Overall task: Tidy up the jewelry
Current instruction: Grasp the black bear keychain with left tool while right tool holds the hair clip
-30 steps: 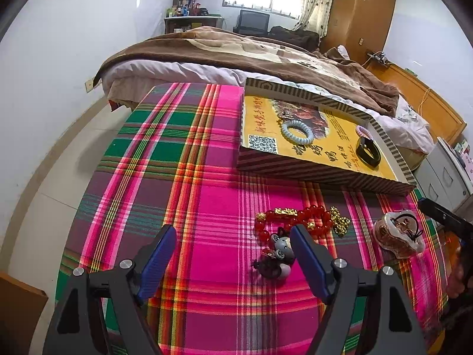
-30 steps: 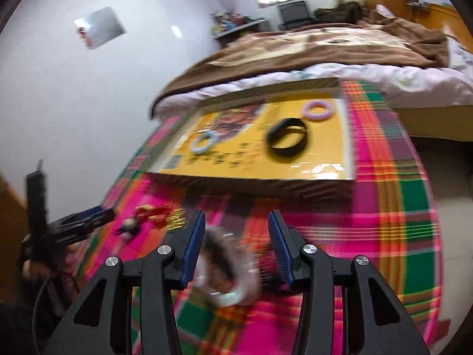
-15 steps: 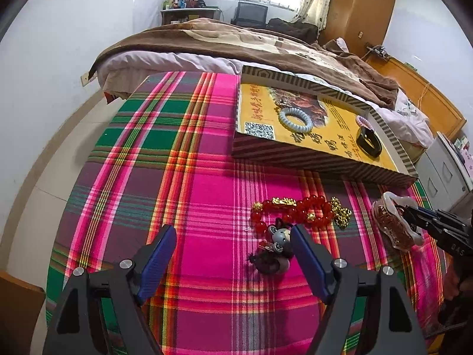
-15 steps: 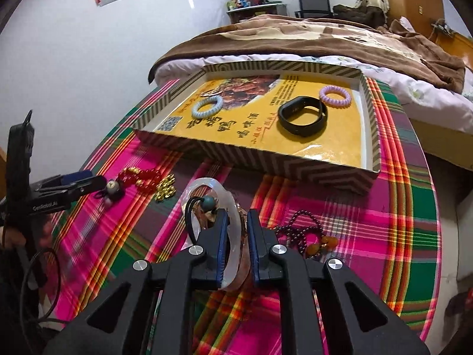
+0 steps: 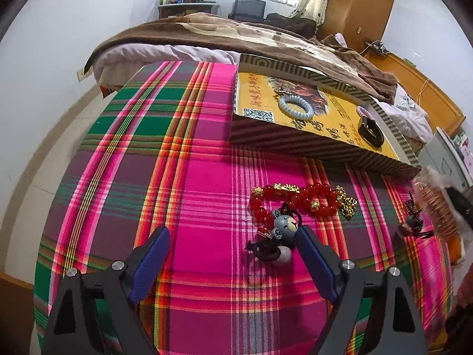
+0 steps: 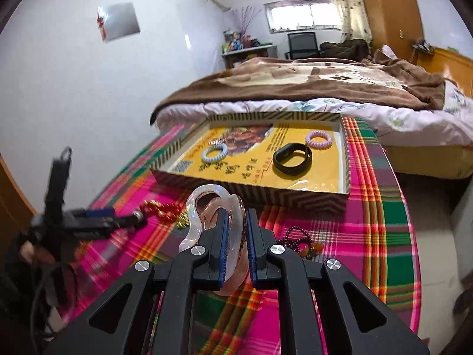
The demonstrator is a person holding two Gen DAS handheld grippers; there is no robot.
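Three pieces already lie in the box (image 6: 344,159). Your right gripper (image 6: 235,248) pinches the pink bangle (image 6: 204,207), apparently lifted off the bench (image 5: 192,177). Your left gripper (image 5: 233,254) fingers are spread; the red bead bracelet (image 5: 295,199) waits just ahead.

Beyond the fingers stands a bed under a brown plush blanket (image 6: 319,81), with a black office chair (image 6: 302,40) farther off below the bright window (image 6: 301,16).
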